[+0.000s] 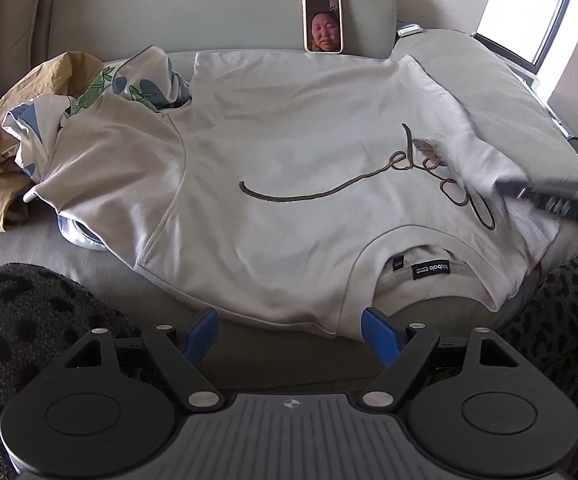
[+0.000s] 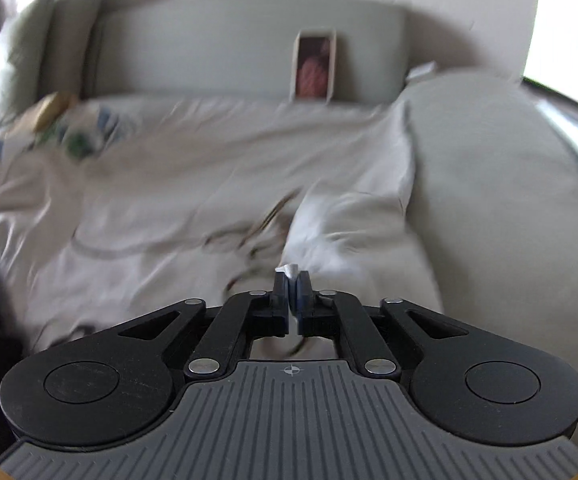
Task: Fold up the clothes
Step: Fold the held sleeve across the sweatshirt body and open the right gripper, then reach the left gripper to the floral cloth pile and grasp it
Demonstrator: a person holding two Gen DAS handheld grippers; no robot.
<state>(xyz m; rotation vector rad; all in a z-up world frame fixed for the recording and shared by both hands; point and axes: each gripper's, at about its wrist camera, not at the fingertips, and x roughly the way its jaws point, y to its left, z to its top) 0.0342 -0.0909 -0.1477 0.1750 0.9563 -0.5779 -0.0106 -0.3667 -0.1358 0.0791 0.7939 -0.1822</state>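
Right gripper (image 2: 291, 280) clamped on what looks like the t-shirt's (image 1: 289, 152) sleeve edge, view blurred; left gripper (image 1: 289, 332) apart near the collar. Shirt spread on bed; folding barely begun.

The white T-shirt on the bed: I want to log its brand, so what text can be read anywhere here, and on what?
"bidobalo": upside down on the black neck label inside the white T-shirt; spelling uncertain.
Small black tag beside it: too small to read.
Cursive script across the chest: not legible.
Right wrist view: too blurred, nothing readable.
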